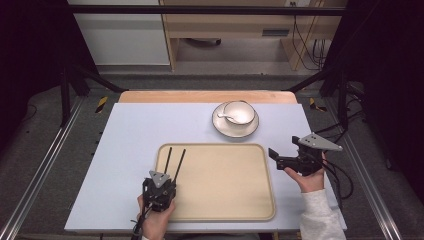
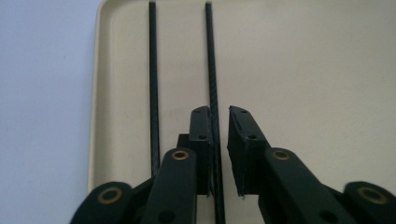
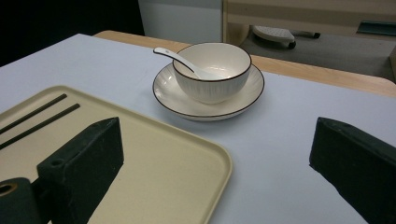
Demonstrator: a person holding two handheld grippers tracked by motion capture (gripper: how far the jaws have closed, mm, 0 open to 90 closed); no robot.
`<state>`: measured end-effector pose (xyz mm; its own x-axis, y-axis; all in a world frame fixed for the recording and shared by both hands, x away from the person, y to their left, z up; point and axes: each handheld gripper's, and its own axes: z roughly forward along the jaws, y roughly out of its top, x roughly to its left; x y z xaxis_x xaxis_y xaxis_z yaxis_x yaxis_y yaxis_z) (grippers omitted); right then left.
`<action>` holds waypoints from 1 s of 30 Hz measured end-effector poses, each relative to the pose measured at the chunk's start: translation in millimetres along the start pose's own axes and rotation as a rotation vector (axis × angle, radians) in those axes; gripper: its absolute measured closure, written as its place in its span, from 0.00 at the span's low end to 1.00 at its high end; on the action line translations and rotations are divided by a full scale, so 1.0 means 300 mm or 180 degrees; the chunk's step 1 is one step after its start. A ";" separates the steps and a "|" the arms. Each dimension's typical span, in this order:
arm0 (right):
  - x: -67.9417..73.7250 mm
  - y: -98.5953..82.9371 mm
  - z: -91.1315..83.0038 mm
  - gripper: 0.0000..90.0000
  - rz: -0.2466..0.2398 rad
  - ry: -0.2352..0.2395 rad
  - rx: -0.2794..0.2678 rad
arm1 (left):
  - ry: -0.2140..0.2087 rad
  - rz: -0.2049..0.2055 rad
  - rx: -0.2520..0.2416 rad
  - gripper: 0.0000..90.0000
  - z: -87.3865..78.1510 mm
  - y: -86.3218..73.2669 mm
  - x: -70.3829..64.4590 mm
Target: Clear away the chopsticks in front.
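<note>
Two black chopsticks (image 1: 173, 160) lie side by side on the left part of a beige tray (image 1: 225, 185). My left gripper (image 1: 163, 178) sits over their near ends. In the left gripper view its jaws (image 2: 219, 112) stand a little apart. The right chopstick (image 2: 211, 70) runs between them against the left jaw, and the left chopstick (image 2: 153, 84) lies outside. My right gripper (image 1: 278, 159) hovers wide open and empty beside the tray's right edge. It faces a white bowl (image 3: 212, 70) with a white spoon (image 3: 175, 56) in it, set on a plate (image 3: 243, 100).
The bowl and plate (image 1: 235, 127) stand on the pale blue table (image 1: 130, 130) just beyond the tray's far right corner. Most of the tray (image 3: 154, 154) is bare. A wooden strip runs along the table's far edge (image 1: 205, 96), with the floor and furniture behind it.
</note>
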<state>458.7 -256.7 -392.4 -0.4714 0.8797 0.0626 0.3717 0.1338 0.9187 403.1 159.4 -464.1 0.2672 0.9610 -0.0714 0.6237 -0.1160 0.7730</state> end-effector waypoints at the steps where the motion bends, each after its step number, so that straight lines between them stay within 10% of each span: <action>1: 0.000 0.000 -0.001 0.03 0.0006 -0.0007 -0.0007 | -0.0011 0.0041 -0.0045 0.84 -0.010 0.016 0.007; 12: -0.008 0.004 -0.017 0.02 0.0035 -0.0025 -0.0060 | -0.0612 0.0382 -0.0578 0.47 -0.099 0.208 0.123; 19: -0.019 0.005 -0.029 0.02 0.0047 -0.0047 -0.0090 | -0.0566 0.0599 -0.0520 0.24 -0.107 0.220 0.209; 30: -0.026 -0.001 -0.019 0.02 0.0021 -0.0080 -0.0032 | -0.0534 0.0364 -0.0551 0.14 -0.091 0.186 0.344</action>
<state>457.7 -266.3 -390.8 -0.4487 0.8917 0.0590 0.3667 0.1235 0.9221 445.3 259.0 -411.1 0.4558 0.8873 -0.0697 0.4514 -0.1630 0.8773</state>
